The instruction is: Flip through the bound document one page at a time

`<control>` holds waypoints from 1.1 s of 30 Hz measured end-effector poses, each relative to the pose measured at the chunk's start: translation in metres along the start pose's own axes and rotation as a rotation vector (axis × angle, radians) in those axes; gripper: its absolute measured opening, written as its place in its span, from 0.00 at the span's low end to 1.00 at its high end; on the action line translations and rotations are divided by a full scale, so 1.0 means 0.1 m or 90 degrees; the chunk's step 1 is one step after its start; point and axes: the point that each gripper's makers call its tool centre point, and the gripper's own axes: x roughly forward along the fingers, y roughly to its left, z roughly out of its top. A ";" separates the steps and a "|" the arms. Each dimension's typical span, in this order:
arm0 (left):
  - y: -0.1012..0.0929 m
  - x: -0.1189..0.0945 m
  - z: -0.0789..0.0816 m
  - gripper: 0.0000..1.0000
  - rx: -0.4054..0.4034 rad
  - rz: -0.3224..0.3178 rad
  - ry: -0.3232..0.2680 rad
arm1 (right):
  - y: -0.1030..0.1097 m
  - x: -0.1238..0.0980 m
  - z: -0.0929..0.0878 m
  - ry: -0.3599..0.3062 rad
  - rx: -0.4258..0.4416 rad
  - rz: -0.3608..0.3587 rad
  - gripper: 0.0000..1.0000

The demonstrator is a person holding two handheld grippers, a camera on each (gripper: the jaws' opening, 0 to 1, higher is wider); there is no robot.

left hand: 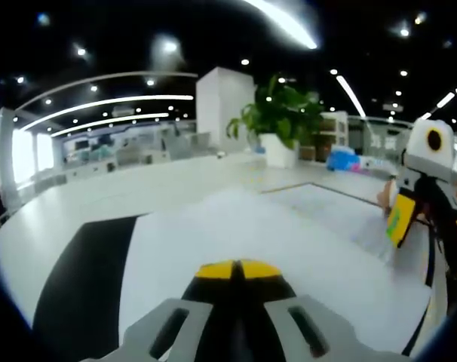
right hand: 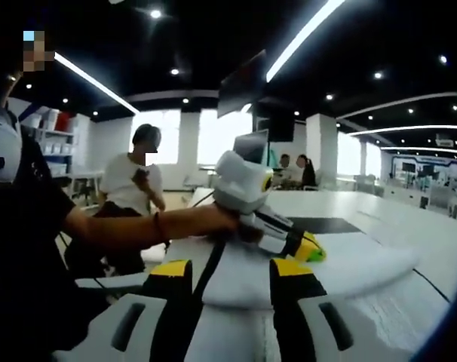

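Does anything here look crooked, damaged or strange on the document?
One thing: a white page of the bound document is lifted and curved between the right gripper fingers, not flat. That fits page turning. The left gripper rests shut on the white sheet. No damage seen.

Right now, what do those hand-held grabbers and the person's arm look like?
Each gripper has two light grey slotted jaws tipped with yellow pads over black. The left gripper has its tips together; the right gripper has them apart. The left one carries a white rounded housing, with black cables trailing. The person's arm wears a dark short sleeve and a wristband.
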 end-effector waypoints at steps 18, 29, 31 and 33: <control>0.01 0.00 0.01 0.03 0.002 0.001 -0.002 | -0.13 -0.27 0.05 -0.009 -0.012 -0.028 0.45; 0.02 0.00 0.01 0.05 0.002 0.007 -0.003 | -0.18 -0.50 0.03 -0.017 -0.007 -0.034 0.45; 0.02 0.00 0.01 0.05 -0.002 0.006 -0.003 | -0.22 -0.58 0.04 -0.022 -0.004 -0.043 0.45; 0.02 0.00 0.01 0.06 -0.004 0.006 -0.002 | -0.26 -0.64 0.05 -0.025 -0.001 -0.049 0.45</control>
